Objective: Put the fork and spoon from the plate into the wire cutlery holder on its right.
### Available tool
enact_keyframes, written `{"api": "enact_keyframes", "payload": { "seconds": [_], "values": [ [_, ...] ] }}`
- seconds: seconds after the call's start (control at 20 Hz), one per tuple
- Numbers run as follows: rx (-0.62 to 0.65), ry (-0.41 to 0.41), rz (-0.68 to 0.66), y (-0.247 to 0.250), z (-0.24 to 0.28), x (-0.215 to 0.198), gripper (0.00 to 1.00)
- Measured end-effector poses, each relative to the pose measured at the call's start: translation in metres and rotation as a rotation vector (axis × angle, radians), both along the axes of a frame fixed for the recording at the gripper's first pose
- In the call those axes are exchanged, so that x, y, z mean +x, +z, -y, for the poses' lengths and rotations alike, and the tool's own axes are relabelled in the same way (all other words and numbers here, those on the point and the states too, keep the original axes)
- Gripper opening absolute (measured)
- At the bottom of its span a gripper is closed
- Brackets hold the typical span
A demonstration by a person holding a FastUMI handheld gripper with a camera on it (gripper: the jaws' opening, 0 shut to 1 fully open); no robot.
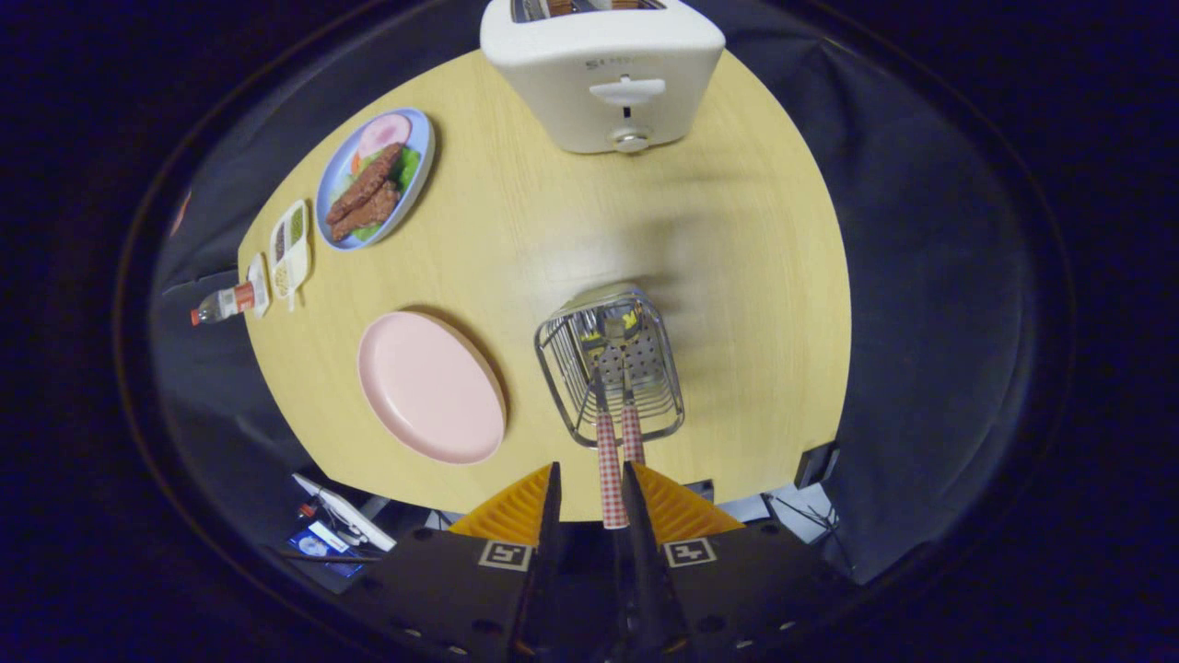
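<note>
**Cutlery standing in the wire holder, one handle between the claw's fingers**

Cutlery first: two pieces with red-checked handles stand in the wire cutlery holder (610,364), heads down; which is the fork and which the spoon I cannot tell. The bench (737,304), a pale wood top, carries everything. At its far edge stands a white toaster (603,69); the faint lettering on its front is too blurred to read. The pink plate (431,387) lies bare, just left of the holder, near the bench's near edge. At the far left corner sits a blue plate of food (375,177), with a small divided tray (291,241) and a bottle (224,304) beside it. The longer handle (611,479) reaches back between the fingers of the claw (589,502); they stand close on either side, but whether they press it I cannot tell. The shorter handle (632,433) stops just ahead of them.
</note>
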State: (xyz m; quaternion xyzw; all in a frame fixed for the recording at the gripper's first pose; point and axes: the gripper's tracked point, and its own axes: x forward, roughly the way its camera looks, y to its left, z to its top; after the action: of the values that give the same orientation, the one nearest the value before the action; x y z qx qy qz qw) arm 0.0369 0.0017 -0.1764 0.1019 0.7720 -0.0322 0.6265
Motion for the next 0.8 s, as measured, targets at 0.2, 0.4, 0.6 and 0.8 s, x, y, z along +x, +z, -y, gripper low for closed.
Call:
{"api": "enact_keyframes", "payload": {
  "seconds": [0.2, 0.4, 0.6, 0.8],
  "values": [
    [0.088, 0.016, 0.164, 0.026, -0.026, 0.014, 0.61],
    [0.057, 0.078, 0.46, 0.051, -0.039, 0.047, 0.82],
    [0.031, 0.111, 0.811, 0.099, -0.056, 0.066, 0.88],
    [0.043, 0.08, 1.061, 0.137, -0.074, 0.056, 0.9]
  ]
}}
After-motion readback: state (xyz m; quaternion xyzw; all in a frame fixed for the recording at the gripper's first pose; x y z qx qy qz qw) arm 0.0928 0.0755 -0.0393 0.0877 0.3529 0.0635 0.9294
